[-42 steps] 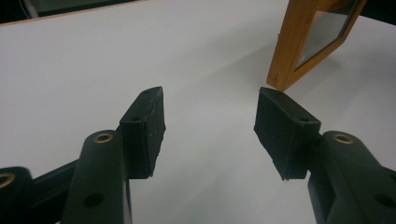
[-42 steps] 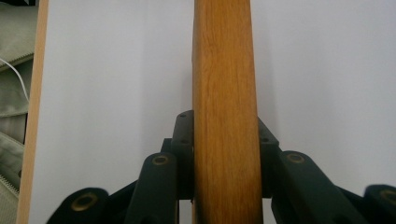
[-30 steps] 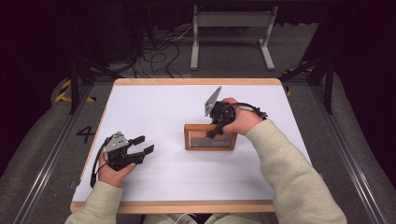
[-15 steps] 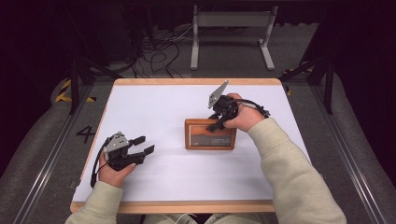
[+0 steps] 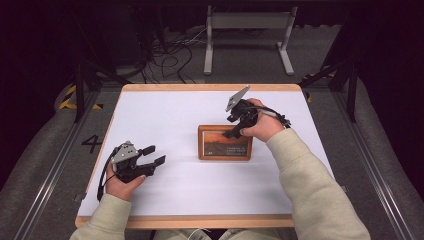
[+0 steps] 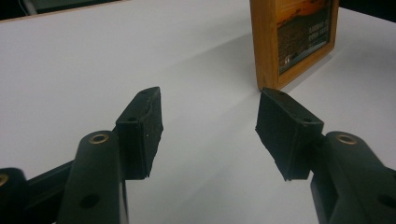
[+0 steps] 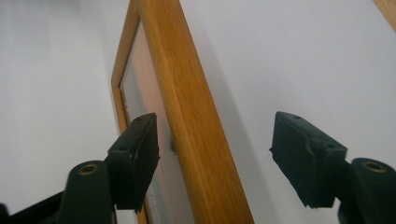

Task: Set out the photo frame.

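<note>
Both forearms wear cream, seemingly knitted sleeves, and each hand carries a black gripper, left gripper and right gripper, with brass-ringed screw holes, a grey three-cornered plate and a trailing black cable.

Orange-and-dark picture in a light-brown wooden frame on a white table.
</note>
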`<state>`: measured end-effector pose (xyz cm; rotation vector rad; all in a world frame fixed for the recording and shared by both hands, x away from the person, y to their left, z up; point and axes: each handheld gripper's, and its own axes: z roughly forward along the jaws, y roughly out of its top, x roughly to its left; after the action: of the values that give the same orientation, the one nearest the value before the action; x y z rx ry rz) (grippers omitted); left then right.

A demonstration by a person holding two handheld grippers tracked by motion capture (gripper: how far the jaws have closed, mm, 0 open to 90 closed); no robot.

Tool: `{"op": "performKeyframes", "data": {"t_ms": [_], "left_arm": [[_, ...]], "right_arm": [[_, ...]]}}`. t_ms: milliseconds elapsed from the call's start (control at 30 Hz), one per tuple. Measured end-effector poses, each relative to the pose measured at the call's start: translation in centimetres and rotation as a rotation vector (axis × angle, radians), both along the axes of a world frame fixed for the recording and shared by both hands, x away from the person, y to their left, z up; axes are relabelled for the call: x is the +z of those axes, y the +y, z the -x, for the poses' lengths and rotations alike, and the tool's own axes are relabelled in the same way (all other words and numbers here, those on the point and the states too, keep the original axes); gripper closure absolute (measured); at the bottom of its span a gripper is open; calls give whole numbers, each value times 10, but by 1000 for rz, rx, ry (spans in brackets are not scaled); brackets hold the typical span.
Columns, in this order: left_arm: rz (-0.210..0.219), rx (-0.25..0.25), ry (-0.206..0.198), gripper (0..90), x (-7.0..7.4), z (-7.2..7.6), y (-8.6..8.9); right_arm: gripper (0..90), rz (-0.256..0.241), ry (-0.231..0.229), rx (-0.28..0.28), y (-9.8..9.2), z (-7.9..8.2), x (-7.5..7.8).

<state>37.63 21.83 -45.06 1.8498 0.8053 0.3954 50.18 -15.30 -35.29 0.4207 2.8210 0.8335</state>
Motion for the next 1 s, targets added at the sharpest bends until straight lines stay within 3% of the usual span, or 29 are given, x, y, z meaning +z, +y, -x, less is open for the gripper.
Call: {"op": "performKeyframes", "data": {"t_ms": [233,400,533,667,1000], "left_arm": [[-8,-7,15,368,2,1,-1],[-24,-19,8,362,7,6,-3],[-27,-28,32,348,12,13,-6],[-46,-41,39,326,13,19,-7],[-29,-40,45,257,14,17,-8]], "right_arm": [[227,-35,-33,-43,-7,11,11],[201,-134,-48,-96,-20,23,19],[189,-192,-65,-127,-36,36,26],[168,-204,-86,-148,-49,46,31],[108,-230,-89,-222,-83,68,35]]}}
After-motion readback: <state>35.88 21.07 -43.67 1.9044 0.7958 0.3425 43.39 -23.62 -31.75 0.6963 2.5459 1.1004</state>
